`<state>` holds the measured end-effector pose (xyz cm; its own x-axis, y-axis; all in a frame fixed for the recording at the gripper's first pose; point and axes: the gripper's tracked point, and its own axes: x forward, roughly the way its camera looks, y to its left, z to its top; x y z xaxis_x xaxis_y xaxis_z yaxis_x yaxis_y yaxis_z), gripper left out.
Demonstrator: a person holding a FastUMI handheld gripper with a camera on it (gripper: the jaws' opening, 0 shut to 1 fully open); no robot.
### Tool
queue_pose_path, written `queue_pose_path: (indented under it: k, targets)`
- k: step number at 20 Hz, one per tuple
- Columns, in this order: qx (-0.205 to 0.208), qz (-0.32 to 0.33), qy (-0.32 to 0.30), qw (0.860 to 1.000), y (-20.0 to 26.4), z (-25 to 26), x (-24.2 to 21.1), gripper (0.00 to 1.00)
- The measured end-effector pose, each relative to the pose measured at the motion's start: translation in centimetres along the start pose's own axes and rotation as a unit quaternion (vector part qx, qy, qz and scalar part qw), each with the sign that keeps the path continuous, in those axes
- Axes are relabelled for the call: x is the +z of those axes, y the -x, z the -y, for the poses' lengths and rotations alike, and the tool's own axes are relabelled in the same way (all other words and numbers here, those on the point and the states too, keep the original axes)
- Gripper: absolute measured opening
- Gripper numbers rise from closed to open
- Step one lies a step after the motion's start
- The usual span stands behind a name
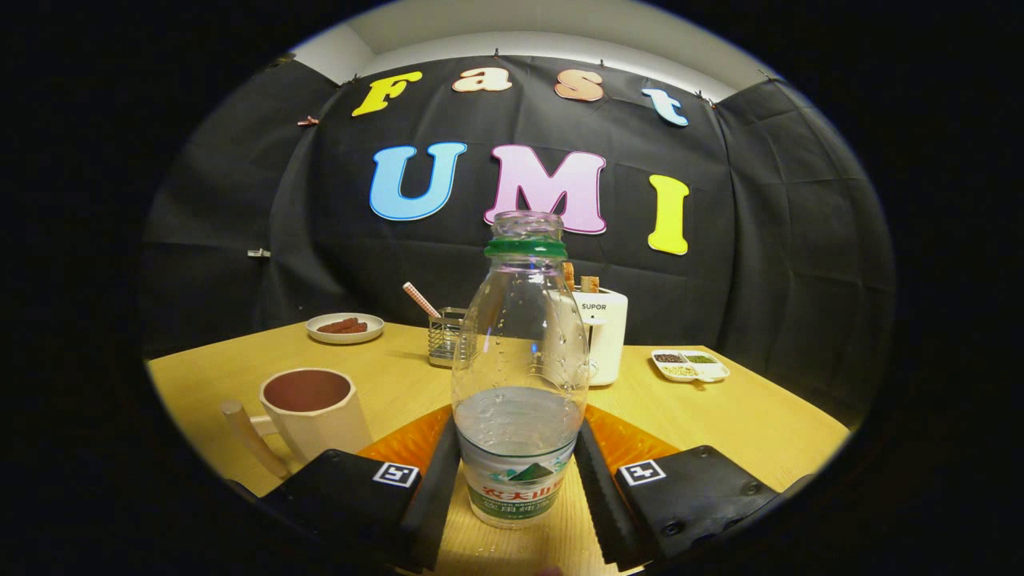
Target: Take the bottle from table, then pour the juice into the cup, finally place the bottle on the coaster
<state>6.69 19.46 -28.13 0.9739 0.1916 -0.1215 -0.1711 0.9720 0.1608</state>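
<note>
A clear plastic bottle [520, 360] with a green neck ring and no cap stands upright between my fingers, holding clear liquid in its lower part. My gripper [516, 428] is shut on it, both black ribbed pads [438, 480] pressing its labelled lower body. An orange coaster [408, 440] lies on the table just behind the bottle, partly hidden by it and by the fingers. A cream cup [312, 408] with a dark inside and a wooden handle stands left of the bottle, beside the left finger. Whether the bottle's base rests on the table I cannot tell.
On the wooden table [760, 416] beyond the bottle stand a white toaster [606, 332] and a wire holder [446, 336] with a striped straw. A plate of sausages [344, 326] sits far left, a small divided tray [690, 364] far right.
</note>
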Motion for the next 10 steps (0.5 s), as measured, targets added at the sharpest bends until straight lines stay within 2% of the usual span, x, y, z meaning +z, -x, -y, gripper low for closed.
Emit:
queue_pose_path:
  k: [5,10]
  targets:
    - [-0.012,-0.005,0.016,1.000,0.2,0.3,1.1,0.72]
    - [-0.025,0.017,0.066,0.997,0.1,1.5,4.9,0.72]
